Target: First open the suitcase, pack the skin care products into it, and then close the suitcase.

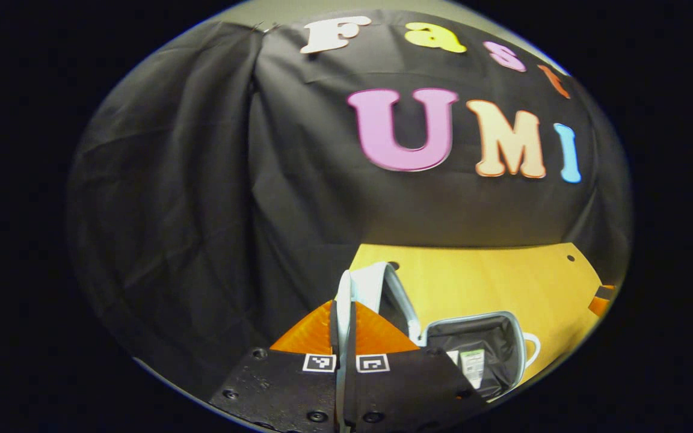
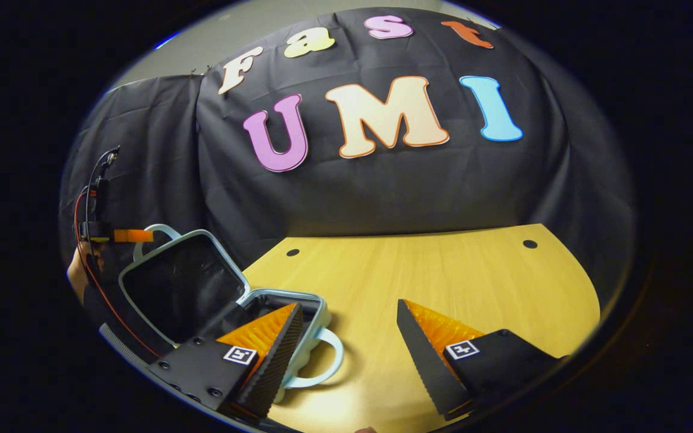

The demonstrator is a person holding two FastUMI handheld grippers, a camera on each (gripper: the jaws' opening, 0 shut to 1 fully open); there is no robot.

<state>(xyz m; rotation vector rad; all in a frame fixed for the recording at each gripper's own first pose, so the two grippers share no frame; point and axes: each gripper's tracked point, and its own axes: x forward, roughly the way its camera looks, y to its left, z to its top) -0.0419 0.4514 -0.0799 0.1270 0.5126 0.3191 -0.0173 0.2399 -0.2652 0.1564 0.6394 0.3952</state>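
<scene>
The suitcase (image 2: 274,313) stood open, its lid (image 1: 346,288) pinched by the left gripper (image 1: 345,328); the right gripper (image 2: 346,337) gaped empty, packing apparently undone.

One suitcase (image 2: 226,300) is counted, lid raised, with two loop handles (image 2: 316,361) seen on it. One wooden table (image 2: 443,282) is counted, with two round holes (image 2: 530,244) seen in its top. Two grippers are counted: left gripper (image 1: 344,313) and right gripper (image 2: 349,337). One hand (image 2: 79,270) is seen
</scene>
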